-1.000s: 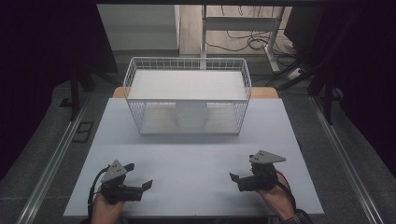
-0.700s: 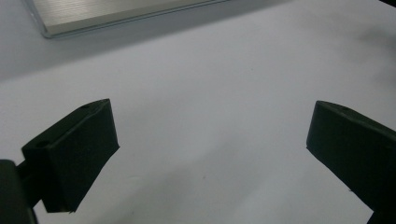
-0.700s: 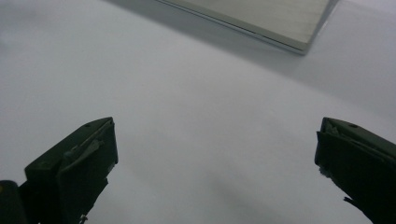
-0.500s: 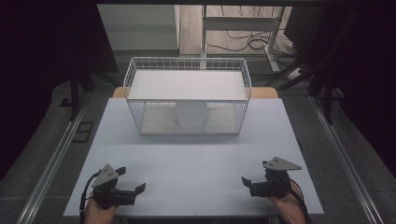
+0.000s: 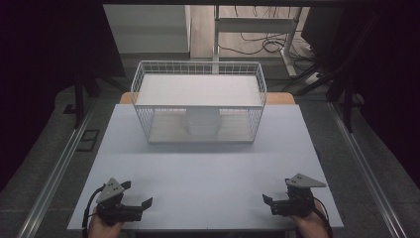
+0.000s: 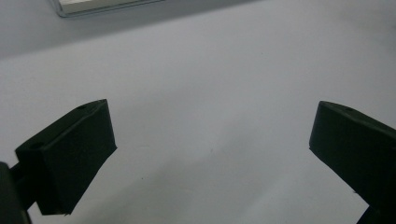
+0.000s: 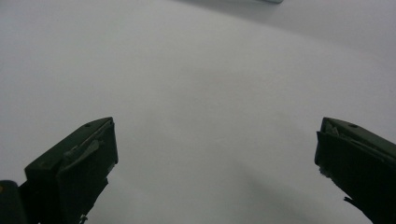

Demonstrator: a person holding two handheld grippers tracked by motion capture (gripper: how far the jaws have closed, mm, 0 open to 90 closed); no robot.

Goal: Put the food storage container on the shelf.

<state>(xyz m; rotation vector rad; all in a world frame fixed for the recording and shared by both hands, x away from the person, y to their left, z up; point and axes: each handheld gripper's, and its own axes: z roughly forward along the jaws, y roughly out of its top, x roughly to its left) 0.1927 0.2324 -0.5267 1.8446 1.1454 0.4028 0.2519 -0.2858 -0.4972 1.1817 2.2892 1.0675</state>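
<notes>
My left gripper [image 5: 139, 194] rests low over the near left of the white table [image 5: 208, 168], held by a hand at the bottom edge. Its jaws stand wide apart with nothing between them, and the left gripper [image 6: 210, 154] looks down on bare table. My right gripper [image 5: 270, 200] sits at the near right corner, also open and empty. In the right gripper view the right gripper [image 7: 215, 163] faces plain white surface. A white wire basket [image 5: 199, 101] stands at the far middle of the table, well away from both grippers, with a white cylindrical object [image 5: 202, 122] inside it.
The table's near edge lies just under both hands. Metal rails [image 5: 54, 173] run along the left and right sides of the table. Behind the basket are a stand [image 5: 247, 25] and cables [image 5: 267, 47] on the floor.
Both grippers have drawn back toward the near edge of the table and slightly outward. Both stay open and empty.
</notes>
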